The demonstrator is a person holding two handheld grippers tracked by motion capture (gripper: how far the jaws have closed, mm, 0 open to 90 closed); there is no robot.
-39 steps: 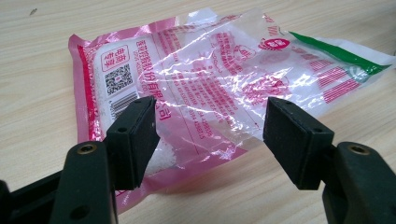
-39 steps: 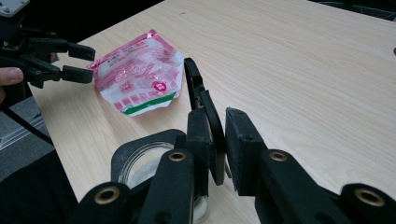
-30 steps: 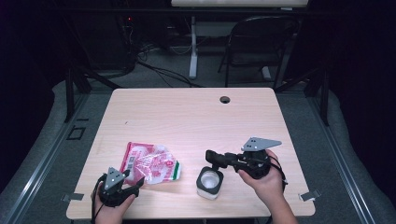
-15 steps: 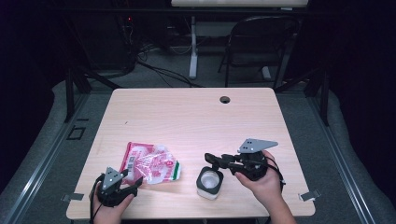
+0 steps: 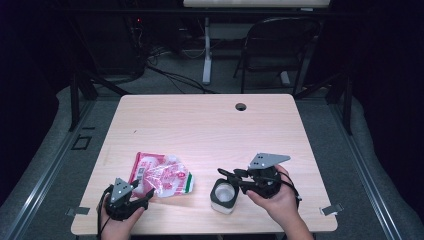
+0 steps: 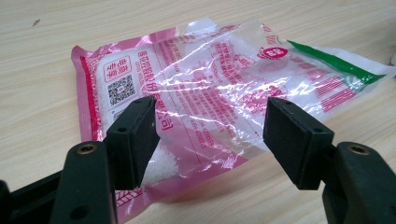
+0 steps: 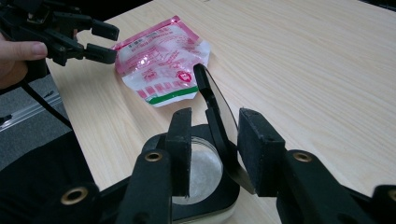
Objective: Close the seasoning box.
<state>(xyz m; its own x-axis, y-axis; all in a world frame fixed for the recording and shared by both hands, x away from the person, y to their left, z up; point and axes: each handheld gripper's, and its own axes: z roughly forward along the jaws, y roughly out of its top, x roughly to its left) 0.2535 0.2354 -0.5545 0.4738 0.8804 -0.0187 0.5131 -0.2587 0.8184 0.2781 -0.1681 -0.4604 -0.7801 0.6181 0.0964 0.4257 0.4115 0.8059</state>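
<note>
A pink and clear bag of rice [image 5: 161, 176] lies flat at the front left of the table. My left gripper [image 5: 142, 191] stands open at its near corner, and in the left gripper view the jaws [image 6: 212, 140] straddle the bag [image 6: 210, 88] without pressing it. A small white container [image 5: 223, 197] with a black rim sits at the front middle. Its clear black-edged lid [image 7: 212, 100] stands tilted up. My right gripper [image 5: 225, 176] is over the container, open, with the lid between its jaws [image 7: 215, 140]. The container [image 7: 198, 175] holds something whitish.
The wooden table [image 5: 200, 125] has a round cable hole [image 5: 241, 106] near its far edge. A folding chair [image 5: 277, 50] and cables lie on the floor beyond. The left gripper [image 7: 105, 43] and a hand appear far off in the right gripper view.
My right gripper has shifted slightly left and toward the table's front edge, closer onto the container. The left gripper and the bag have stayed put.
</note>
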